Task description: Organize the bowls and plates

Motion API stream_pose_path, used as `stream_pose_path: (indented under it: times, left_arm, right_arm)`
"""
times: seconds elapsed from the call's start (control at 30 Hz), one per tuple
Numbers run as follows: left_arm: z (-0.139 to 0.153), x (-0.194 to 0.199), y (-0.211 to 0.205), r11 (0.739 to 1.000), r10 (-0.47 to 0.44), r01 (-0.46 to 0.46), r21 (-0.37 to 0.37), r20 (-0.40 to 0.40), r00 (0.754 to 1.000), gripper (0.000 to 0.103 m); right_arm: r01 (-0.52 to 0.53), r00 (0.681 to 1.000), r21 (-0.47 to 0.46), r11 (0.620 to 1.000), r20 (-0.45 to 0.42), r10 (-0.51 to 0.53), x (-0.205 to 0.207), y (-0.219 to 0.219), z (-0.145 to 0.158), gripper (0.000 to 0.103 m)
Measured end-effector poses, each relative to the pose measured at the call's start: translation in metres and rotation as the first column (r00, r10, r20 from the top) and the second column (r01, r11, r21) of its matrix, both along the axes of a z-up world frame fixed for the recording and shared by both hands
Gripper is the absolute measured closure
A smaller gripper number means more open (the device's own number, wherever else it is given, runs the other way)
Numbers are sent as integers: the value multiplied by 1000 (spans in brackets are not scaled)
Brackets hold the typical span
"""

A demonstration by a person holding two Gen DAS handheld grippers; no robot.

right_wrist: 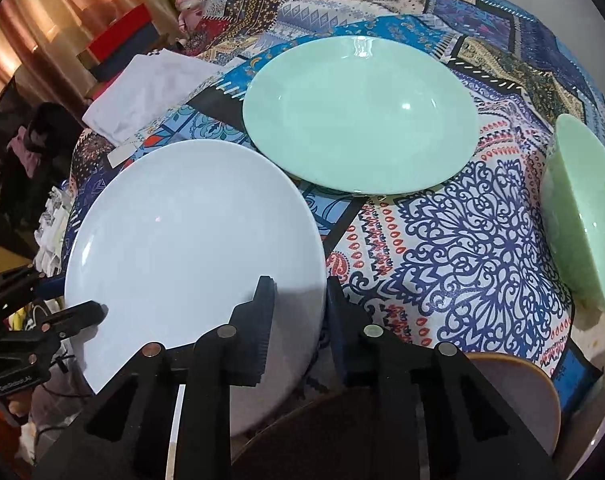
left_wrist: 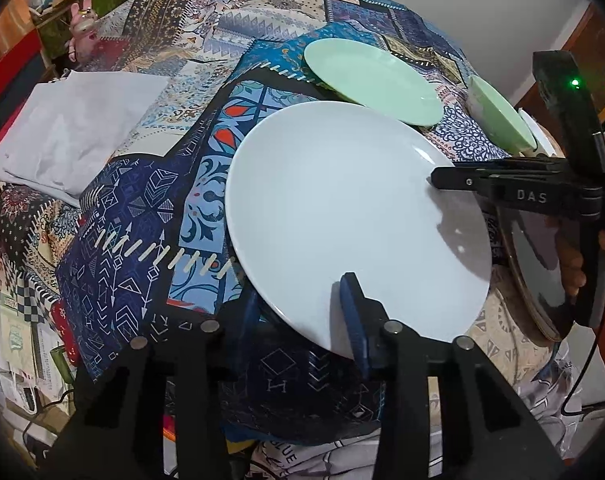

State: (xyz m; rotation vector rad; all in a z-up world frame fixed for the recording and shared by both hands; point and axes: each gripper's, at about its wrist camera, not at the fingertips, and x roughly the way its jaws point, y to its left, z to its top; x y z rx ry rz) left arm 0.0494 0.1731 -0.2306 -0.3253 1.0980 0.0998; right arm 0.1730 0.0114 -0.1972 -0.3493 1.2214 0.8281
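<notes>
1. Left gripper [left_wrist: 300,292] sat closest: fingers [left_wrist: 354,308] straddled the near rim of the white plate [left_wrist: 342,208], one over the face, one below the rim. Couldn't tell if the pads actually pressed.
2. Right gripper [right_wrist: 298,286] was pinching the same plate's rim on the opposite side, fingers nearly together.
3. White plate lay flat on the patchwork cloth [right_wrist: 454,240] at the counter's near edge, apparently overhanging it a little.
4. Green plate [right_wrist: 358,112] sat just behind it toward the far edge; rims looked very close, contact unclear. Green bowl [right_wrist: 582,216] stood at the right edge, well apart. Folded white cloth [left_wrist: 74,132] lay by the left edge.
5. Judged step: two-sided grab of the white plate before a lift.
6. Doing it well, as I read it, meant:
   - confirming the left pinch before any lift;
   - raising both sides together, plate level;
   - lifting straight up first, so the far rim didn't nudge the green plate;
   - not dragging it, since the cloth would bunch.
</notes>
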Motion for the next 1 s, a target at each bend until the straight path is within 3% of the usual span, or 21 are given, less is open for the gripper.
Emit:
stream_pose_path:
  times: [0.13, 0.33, 0.67, 1.0]
  left_arm:
    - [-4, 3, 4, 999, 10, -9, -38, 2, 1000, 63]
    - [-3, 3, 1, 999, 16, -15, -30, 7, 1000, 63]
    - [4, -9, 11, 995, 59, -56, -81, 28, 998, 63]
    - [29, -18, 16, 996, 87, -84, -40, 86, 992, 63]
  right_arm:
    - [12, 1000, 7, 1000, -17, -12, 2, 1, -1, 77]
    - [48, 999, 23, 999, -24, -48, 2, 0, 1, 79]
    - [48, 999, 82, 996, 5, -48, -12, -4, 18, 79]
    - [57, 997, 149, 987, 45, -65, -24, -12, 41, 79]
